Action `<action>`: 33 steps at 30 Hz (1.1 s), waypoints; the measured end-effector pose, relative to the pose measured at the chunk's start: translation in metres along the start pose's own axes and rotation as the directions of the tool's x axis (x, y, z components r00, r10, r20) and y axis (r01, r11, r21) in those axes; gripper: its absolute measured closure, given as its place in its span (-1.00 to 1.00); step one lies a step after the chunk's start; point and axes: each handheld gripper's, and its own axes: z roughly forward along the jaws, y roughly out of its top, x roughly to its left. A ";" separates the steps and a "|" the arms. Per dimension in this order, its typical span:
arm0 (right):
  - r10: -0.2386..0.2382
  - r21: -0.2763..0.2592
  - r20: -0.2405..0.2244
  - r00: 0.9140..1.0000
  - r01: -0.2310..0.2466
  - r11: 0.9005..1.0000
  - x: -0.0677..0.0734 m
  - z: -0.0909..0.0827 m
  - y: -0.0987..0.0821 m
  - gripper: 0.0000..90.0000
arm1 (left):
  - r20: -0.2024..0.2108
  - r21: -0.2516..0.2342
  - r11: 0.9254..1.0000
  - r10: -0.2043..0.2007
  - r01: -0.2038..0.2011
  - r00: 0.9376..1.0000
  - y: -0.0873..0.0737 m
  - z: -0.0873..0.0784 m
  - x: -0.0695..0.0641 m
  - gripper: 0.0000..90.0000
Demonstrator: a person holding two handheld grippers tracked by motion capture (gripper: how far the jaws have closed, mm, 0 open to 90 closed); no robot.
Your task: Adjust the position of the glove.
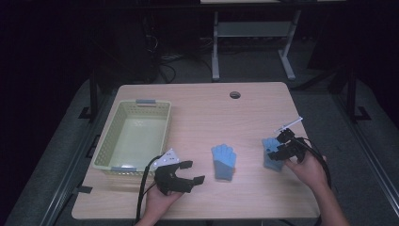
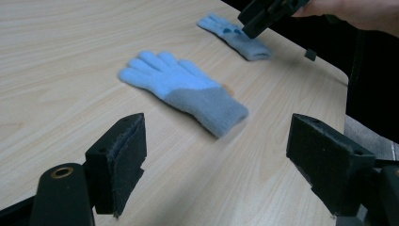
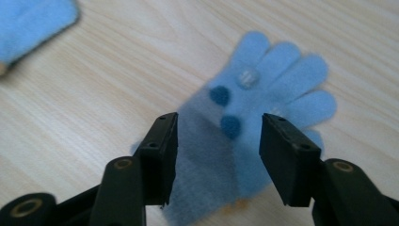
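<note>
Left gripper held nearest camera, jaws spread wide, nothing between, just right of pale green plastic basket. Plain blue knitted glove seen right of basket, flat on wooden table. Second blue knitted glove farther right; right gripper lowered over it, jaws partly spread, astride cuff, not yet pinching.

Step judged: grasp. Next: jaws closed on fabric, lifted.

Dark dots on second glove shown by right gripper view; unreadable in high view.
</note>
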 end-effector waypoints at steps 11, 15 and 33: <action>0.031 0.066 0.007 0.999 -0.032 0.997 -0.004 0.016 -0.003 0.29 | 0.019 -0.007 1.000 -0.005 0.005 1.000 -0.001 0.000 0.001 -0.55; 0.028 0.081 0.014 1.000 -0.029 0.996 -0.003 0.016 -0.001 0.34 | 0.019 -0.011 1.000 -0.018 0.018 1.000 -0.001 0.000 0.002 -0.55; 0.095 0.032 0.034 0.995 -0.096 0.995 -0.001 0.016 -0.006 0.76 | 0.027 -0.022 0.999 -0.023 0.023 0.999 -0.001 0.000 0.001 -0.55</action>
